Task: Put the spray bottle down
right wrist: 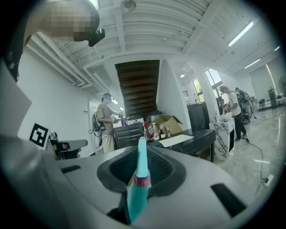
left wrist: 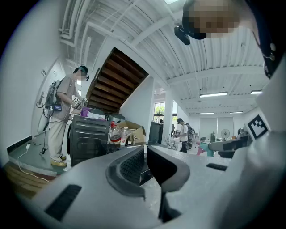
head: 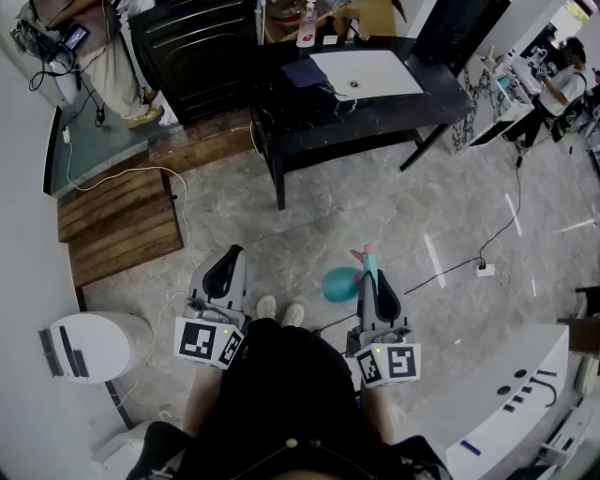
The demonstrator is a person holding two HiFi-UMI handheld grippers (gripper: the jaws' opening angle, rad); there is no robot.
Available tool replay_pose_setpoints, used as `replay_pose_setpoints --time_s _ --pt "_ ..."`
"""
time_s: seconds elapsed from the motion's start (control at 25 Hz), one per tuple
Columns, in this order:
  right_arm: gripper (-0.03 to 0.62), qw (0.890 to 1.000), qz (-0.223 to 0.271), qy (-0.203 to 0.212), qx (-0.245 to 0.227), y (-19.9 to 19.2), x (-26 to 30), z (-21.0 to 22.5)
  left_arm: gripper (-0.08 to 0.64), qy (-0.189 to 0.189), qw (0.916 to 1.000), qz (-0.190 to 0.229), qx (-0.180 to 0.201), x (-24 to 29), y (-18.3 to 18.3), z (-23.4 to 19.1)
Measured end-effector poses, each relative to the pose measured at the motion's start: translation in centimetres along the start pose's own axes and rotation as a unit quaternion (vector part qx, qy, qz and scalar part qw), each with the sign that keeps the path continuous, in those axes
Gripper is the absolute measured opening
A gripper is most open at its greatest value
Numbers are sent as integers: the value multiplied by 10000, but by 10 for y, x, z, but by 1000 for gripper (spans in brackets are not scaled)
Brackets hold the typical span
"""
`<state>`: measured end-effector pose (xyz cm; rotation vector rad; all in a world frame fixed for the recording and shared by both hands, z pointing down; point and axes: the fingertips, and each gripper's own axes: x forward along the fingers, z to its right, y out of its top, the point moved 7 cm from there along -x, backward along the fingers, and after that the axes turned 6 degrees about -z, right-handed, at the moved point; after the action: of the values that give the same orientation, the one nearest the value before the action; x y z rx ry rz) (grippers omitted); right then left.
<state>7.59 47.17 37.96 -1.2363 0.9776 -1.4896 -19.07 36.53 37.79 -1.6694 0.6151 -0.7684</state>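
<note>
A teal spray bottle [head: 339,283] with a pink tip hangs above the floor in the head view, just left of my right gripper [head: 373,277]. That gripper is shut on a narrow teal part of the bottle. In the right gripper view this teal part [right wrist: 138,183], with its pink band, stands upright between the jaws of the right gripper [right wrist: 142,152]. My left gripper [head: 230,255] is held level beside it. In the left gripper view the left gripper [left wrist: 145,154] has its jaws together with nothing between them.
A black table [head: 375,117] stands ahead with a white sheet [head: 366,73] and a bottle [head: 307,23] on it. Wooden steps [head: 117,220] lie at the left. A white console [head: 511,412] is at the lower right. A power strip [head: 485,270] and its cable lie on the floor.
</note>
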Motion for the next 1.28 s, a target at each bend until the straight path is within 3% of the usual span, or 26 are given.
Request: replay_pose_setpoints --time_s 0.52,0.8,1.28 --pt "66 9998 -12 189 42 -7 -13 0 23 -69 9999 23 -112 -7 -8 9" --pt "66 9980 -19 530 -349 -11 -9 -2 23 -468 9986 36 252 5 -12 25" --pt "66 9958 147 693 -585 5 21 -4 25 -849 9961 138 205 31 -5 23"
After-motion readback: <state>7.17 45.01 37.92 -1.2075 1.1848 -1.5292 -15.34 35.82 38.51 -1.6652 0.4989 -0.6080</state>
